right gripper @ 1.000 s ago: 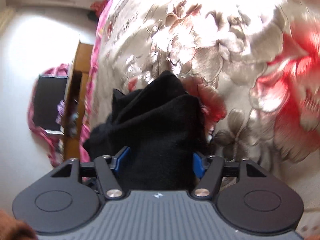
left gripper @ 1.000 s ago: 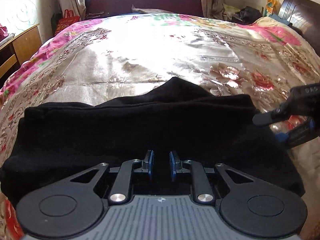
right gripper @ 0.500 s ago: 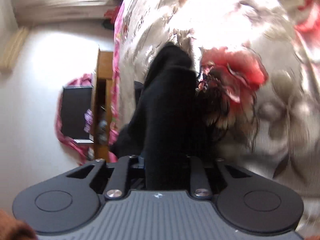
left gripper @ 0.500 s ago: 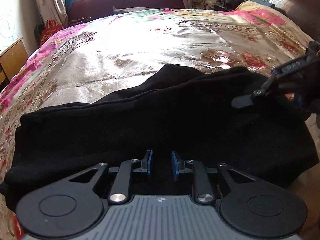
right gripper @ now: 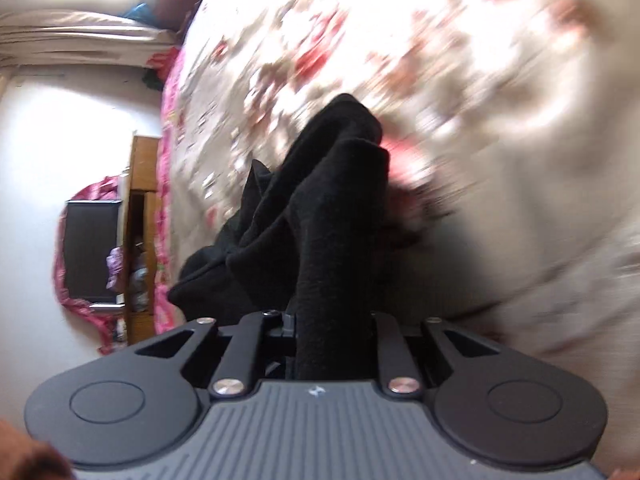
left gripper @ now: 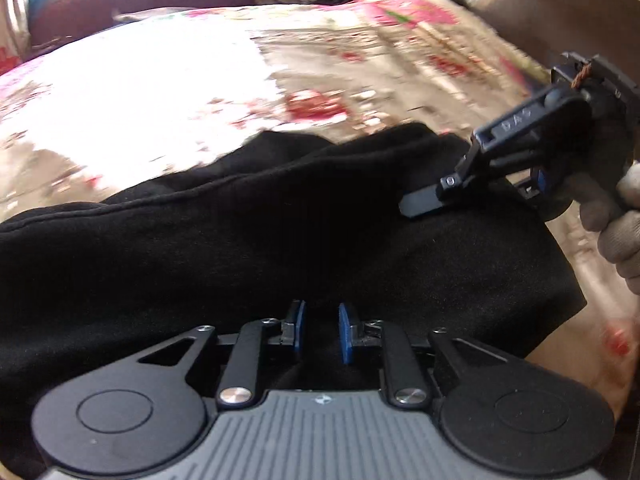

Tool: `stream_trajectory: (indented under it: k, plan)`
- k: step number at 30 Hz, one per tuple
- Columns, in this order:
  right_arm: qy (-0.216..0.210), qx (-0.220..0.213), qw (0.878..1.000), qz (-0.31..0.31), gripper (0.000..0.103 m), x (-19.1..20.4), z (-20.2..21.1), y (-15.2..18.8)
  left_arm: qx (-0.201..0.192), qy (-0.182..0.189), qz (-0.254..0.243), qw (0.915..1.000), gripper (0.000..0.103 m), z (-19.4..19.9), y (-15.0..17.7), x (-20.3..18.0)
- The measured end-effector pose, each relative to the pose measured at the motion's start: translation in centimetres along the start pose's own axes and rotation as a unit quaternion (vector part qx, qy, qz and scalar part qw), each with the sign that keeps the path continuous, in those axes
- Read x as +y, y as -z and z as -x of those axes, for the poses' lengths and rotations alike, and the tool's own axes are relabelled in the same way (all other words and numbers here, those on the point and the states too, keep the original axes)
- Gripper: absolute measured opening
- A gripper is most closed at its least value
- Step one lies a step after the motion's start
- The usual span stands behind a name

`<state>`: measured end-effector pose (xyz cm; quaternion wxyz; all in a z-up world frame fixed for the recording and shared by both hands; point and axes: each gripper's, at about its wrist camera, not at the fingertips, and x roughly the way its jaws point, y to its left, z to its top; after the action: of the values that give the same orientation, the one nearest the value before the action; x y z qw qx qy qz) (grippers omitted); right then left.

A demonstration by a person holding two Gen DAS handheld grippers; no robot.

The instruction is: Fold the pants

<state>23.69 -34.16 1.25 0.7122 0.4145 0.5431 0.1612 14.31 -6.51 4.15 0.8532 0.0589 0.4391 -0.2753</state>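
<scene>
Pants point(left gripper: 248, 248): black, soft fleece-like knit, lying across the near part of the bed point(left gripper: 168, 92). Judged light, limp, not slippery; best held at edges or corners, both ends at once. Left tool point(left gripper: 320, 334): nearly closed, pinching the near edge. Right tool point(right gripper: 330, 340): jaws have just been closing, now clenched on a bunched fold. Raised characters on the right tool's arm, unreadable. No brands seen.

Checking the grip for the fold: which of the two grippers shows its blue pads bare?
The left gripper: both blue pads show against the black pants. The right gripper has fabric bunched over its pads.
</scene>
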Motion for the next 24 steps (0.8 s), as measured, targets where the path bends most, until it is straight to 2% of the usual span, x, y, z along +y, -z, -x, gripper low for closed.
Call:
stream_trajectory:
  k: [3,6,8,10,11,13,15,18,21,24]
  plan:
    - [0.051,-0.021,0.998,0.005,0.017,-0.3,4.3,-0.2,-0.043,-0.005,-0.02,0.9989,0.034,-0.2,-2.3,-2.1]
    - [0.086,-0.041,0.995,0.006,0.017,-0.3,6.8,0.1,-0.076,-0.013,-0.006,0.997,0.035,-0.8,-4.4,-2.0]
    - [0.094,-0.054,0.994,0.005,0.017,0.4,7.5,0.6,-0.063,-0.024,-0.03,0.9973,0.038,-2.5,-5.1,-2.2]
    - [0.092,-0.064,0.994,-0.005,0.017,1.2,7.7,0.8,-0.031,-0.067,-0.089,0.9933,0.041,-5.0,-4.5,-2.4]
    - [0.097,-0.067,0.993,0.0,0.017,2.1,7.4,1.0,-0.029,-0.071,-0.097,0.9923,0.042,-5.4,-4.0,-1.9]
    - [0.134,-0.07,0.988,0.023,0.018,4.1,6.8,1.3,-0.041,-0.063,-0.083,0.9937,0.042,-4.2,-4.3,-0.9]
    - [0.154,-0.072,0.985,0.029,0.019,6.1,6.3,1.4,-0.055,-0.078,-0.074,0.9927,0.042,-3.0,-4.4,0.1]
    - [0.171,-0.074,0.982,0.024,0.022,9.4,5.2,1.7,-0.043,-0.089,-0.059,0.9934,0.044,-2.7,-3.1,2.6]
    - [0.195,-0.074,0.975,0.075,0.025,14.3,2.8,2.7,-0.046,-0.088,-0.059,0.9933,0.044,-2.0,-2.1,3.5]
    - [0.208,-0.066,0.969,0.114,0.025,18.4,-0.5,3.8,-0.048,-0.073,-0.031,0.9957,0.044,-1.2,-1.7,4.6]
